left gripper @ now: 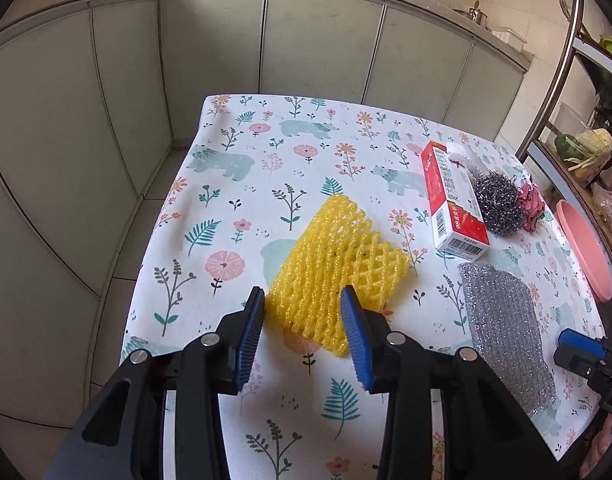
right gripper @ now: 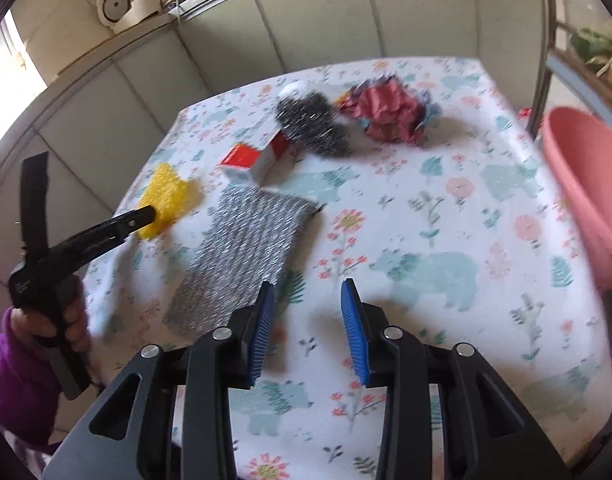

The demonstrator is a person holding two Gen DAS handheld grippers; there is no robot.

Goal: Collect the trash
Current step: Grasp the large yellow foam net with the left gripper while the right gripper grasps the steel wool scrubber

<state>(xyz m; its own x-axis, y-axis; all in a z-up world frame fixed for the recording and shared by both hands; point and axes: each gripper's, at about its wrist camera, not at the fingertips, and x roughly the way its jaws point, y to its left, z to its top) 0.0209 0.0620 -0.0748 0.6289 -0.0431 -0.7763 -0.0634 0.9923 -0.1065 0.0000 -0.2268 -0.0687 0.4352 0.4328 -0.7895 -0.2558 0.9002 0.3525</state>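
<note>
- My left fingers (left gripper: 301, 300) stand apart, one blue pad (left gripper: 251, 332) on each side of the near end of the yellow foam net (left gripper: 334, 264). The net lies flat on the desk (left gripper: 225, 184), and its near left edge sits between my pads or just under them. I cannot tell whether either pad touches it yet.
- To do this well, I judge I should lower until the tips meet the cloth, then close gently. The net is soft and holed, so it will crumple and could slip out of a shallow pinch.
- My right fingers (right gripper: 308, 308) are also apart and hold nothing. They hover over bare cloth, with the silver cloth (right gripper: 241, 256) just to their left.
- Farther out to the right of the net lie a red and white box (left gripper: 454, 204), a steel wool ball (left gripper: 496, 204) touching it, and a crumpled red paper (left gripper: 530, 204) beside the ball.
- The pink basin (right gripper: 586, 184) sits at the right edge of the desk. I take it as the likely place for the trash, well apart from the net.
</note>
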